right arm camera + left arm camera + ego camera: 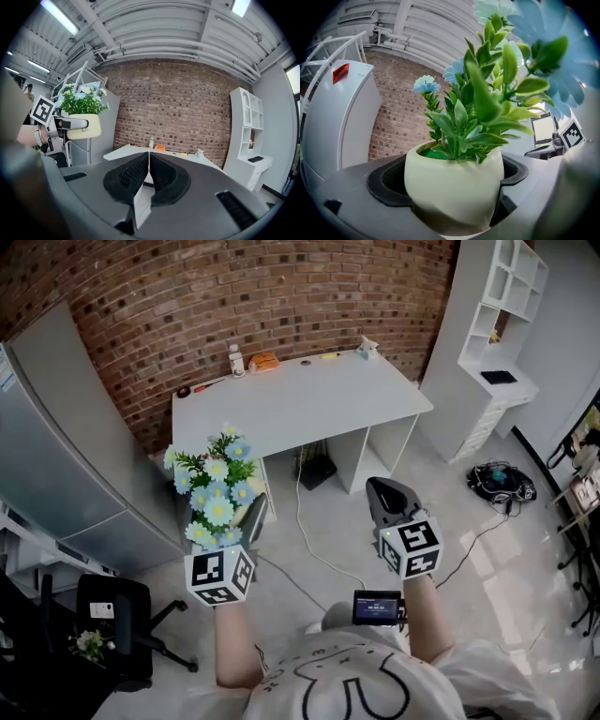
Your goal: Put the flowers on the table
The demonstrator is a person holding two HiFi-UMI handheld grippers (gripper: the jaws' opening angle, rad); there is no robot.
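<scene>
A cream pot of blue and white flowers with green leaves (217,495) is held up in the air at the left, short of the white table (309,404). My left gripper (246,519) is shut on the flower pot (454,187), its jaws pressed against both sides. In the right gripper view the same flower pot (84,125) shows at the left, held off the floor. My right gripper (389,495) hangs at the right, shut with nothing in it, its pads (149,172) touching.
On the table's back edge stand a small bottle (236,360), an orange thing (263,361) and a few small items (367,348). A grey cabinet (66,446) is at the left, white shelves (502,306) at the right, a black chair (112,615) lower left. Cables (314,549) lie on the floor.
</scene>
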